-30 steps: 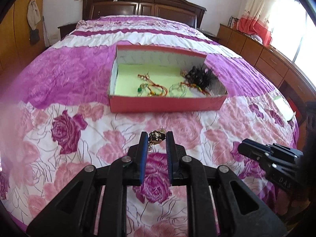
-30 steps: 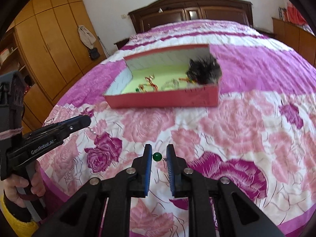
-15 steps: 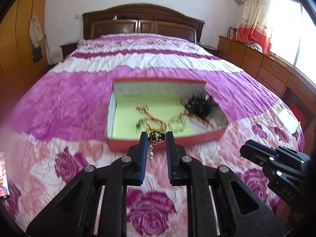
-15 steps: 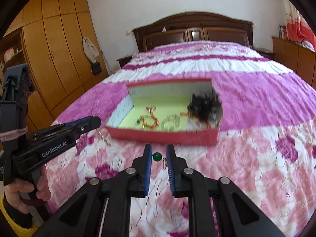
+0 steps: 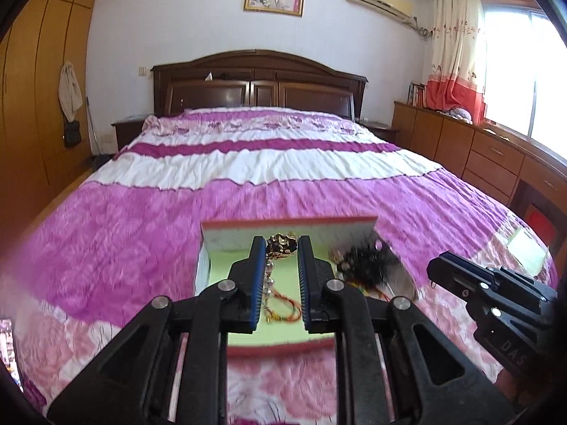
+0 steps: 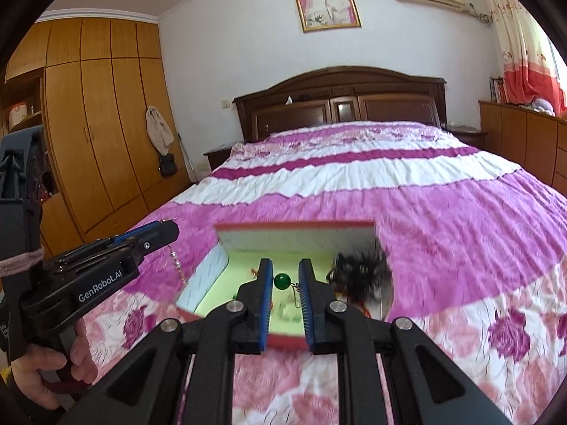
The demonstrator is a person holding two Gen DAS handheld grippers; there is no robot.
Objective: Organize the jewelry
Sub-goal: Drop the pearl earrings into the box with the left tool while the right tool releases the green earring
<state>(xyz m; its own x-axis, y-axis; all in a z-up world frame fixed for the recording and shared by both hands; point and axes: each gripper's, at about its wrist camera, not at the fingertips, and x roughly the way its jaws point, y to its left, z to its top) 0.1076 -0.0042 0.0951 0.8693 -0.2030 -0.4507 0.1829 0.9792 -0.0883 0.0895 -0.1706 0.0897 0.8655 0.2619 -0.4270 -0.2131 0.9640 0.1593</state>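
Jewelry box (image 5: 354,220) lies below both level grippers: left (image 5: 281,251) pinches a gold ornament (image 5: 281,245), right (image 6: 285,276) seemingly a green-bead earring (image 6: 282,281).

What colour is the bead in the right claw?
Green; the bead shows best in the right wrist view.

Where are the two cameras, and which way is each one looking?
Left wrist: sits on the left gripper, looks along its fingers over the red box toward the headboard; the right gripper shows at right.
Right wrist: sits on the right gripper, faces the same way; the left gripper and the hand holding it show at left.
Both share the box, bed, headboard and wedding photo.
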